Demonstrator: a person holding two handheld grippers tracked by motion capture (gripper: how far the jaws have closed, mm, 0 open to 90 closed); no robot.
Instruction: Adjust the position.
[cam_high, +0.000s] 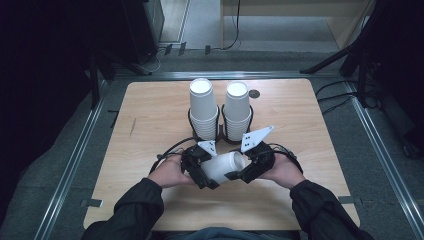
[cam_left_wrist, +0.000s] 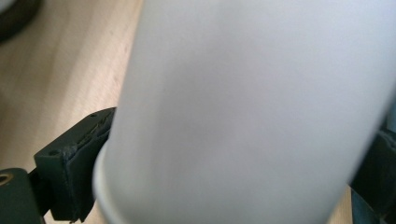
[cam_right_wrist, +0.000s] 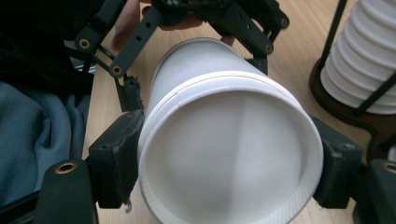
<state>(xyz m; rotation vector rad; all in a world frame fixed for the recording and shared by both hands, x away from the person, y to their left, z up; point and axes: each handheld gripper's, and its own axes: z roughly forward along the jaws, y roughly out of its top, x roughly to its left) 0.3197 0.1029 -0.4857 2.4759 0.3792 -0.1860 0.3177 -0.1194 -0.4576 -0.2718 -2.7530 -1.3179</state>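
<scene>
Wooden surface (cam_high: 150, 115) w/ dark floor around it; two cup stacks (cam_high: 202, 107) sit in a black wire rack (cam_high: 220, 131) toward the far edge. Near the person, a white cup (cam_high: 223, 166) lies sideways, held off the surface between both grippers. Left hand-held gripper (cam_high: 202, 172) is clamped on one end, jaws wide around the cup wall. Right hand-held gripper (cam_high: 240, 172) grips the other end; its pads (cam_right_wrist: 116, 156) press the sides by the base

Left claw (cam_high: 207, 172), right claw (cam_high: 239, 172) face inward, both clamped.
</scene>
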